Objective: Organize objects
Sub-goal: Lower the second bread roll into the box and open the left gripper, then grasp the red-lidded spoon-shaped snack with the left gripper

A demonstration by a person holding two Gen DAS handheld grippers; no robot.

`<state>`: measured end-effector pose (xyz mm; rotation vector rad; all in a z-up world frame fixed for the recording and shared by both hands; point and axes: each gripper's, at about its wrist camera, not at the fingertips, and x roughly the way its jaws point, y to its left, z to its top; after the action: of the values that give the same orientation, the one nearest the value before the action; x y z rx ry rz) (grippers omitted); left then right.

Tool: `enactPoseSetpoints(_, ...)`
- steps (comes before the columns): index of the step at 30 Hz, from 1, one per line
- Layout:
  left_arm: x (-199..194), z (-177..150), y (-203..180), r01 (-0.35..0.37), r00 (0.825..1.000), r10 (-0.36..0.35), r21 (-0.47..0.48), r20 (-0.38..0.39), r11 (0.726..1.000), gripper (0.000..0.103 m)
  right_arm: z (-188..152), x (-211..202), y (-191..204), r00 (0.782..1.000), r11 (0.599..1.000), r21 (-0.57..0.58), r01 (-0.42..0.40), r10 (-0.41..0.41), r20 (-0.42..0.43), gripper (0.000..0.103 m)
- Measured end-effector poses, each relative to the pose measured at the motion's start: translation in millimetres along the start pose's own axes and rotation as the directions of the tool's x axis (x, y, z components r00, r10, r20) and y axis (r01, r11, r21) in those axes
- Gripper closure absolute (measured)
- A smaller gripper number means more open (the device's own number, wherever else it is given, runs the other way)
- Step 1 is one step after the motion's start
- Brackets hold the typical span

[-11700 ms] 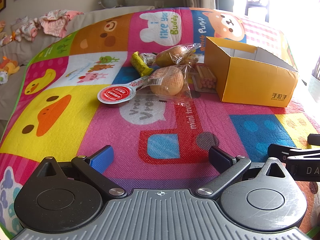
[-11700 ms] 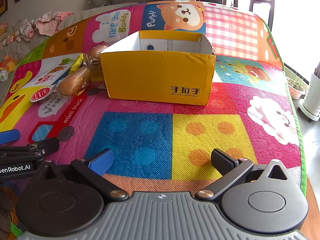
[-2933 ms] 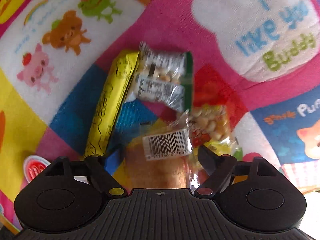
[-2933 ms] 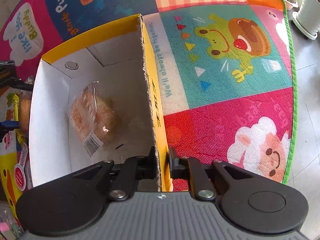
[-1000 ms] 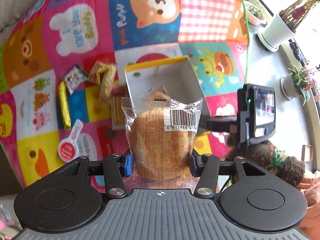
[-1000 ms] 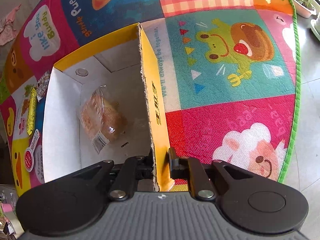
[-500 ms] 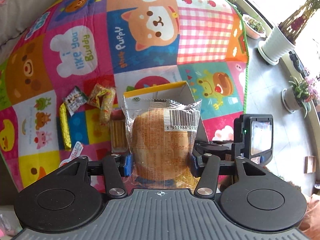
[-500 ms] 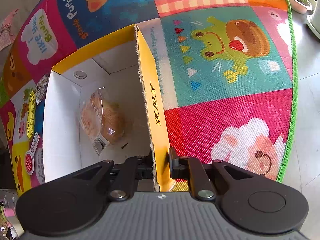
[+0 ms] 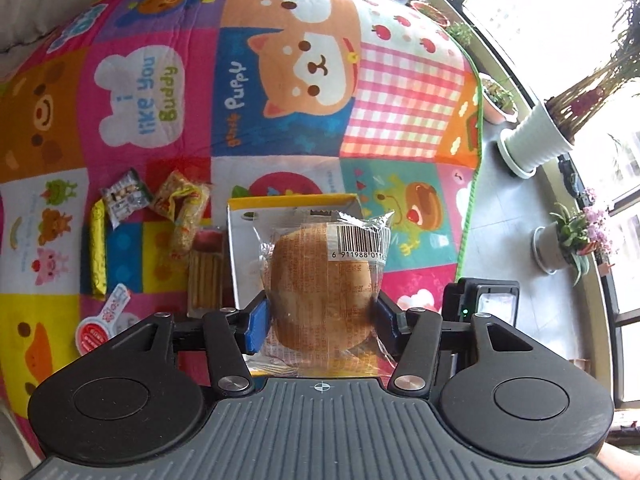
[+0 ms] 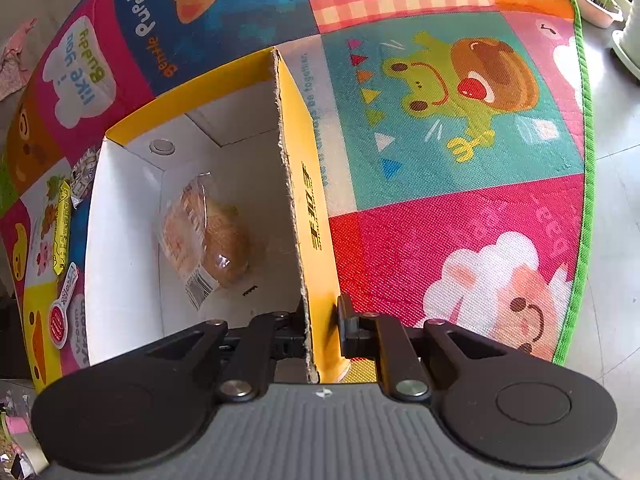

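The left gripper (image 9: pixel 320 320), clamped on a wrapped bun (image 9: pixel 320 292), hangs directly above the yellow carton (image 10: pixel 308 200), whose wall the right gripper (image 10: pixel 320 330) pinches.

Wrapped bun (image 9: pixel 320 292) in the left gripper (image 9: pixel 320 320) hides most of the yellow box (image 9: pixel 240 256) behind it — box floor not visible there, and the barcode digits run off the wrapper's edge. Right wrist view: snacks left of the box are cut by its white wall and too small to read — the yellow bar (image 10: pixel 61 232) shows only as a strip. The right gripper's (image 10: pixel 320 328) inner finger sits behind the cardboard wall, probably touching it.
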<state>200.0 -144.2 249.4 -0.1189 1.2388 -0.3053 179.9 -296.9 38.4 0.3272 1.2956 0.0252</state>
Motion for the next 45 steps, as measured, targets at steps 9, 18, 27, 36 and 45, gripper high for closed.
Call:
enactPoseSetpoints(9,-1.6,-7.5,16.2,0.047,0.999,-0.046,-0.062,0.019,0.997,0.045,-1.2,2.4,1.7,1.0,1.0,-0.006,0.016,-0.016,-0.004,0.091)
enactPoseSetpoints(18,17.9,-46.1,87.8,-0.124,0.989,0.108,-0.164,-0.104,0.979,0.045,1.5,6.2,-1.1,1.0,0.996,0.094,-0.003,0.004,-0.017,0.091)
enactPoseSetpoints(27,15.0,-76.1,161.4,-0.18,0.975,0.143,-0.228,-0.171,0.957,0.045,19.1,10.6,9.6,0.999,0.993,0.118,0.026,-0.03,0.028,0.09)
enactPoseSetpoints(36,36.7,-65.8,199.3,-0.253,0.967,0.254,-0.035,0.02,0.967,0.045,2.2,3.4,4.3,0.995,0.989,0.116,0.094,-0.095,-0.001,0.091)
enactPoseSetpoints(45,92.5,-94.5,213.1,-0.233,0.972,0.226,0.192,0.06,0.953,0.045,-3.1,-3.2,27.1,0.985,0.986,-0.026,0.165,-0.164,0.051,0.091)
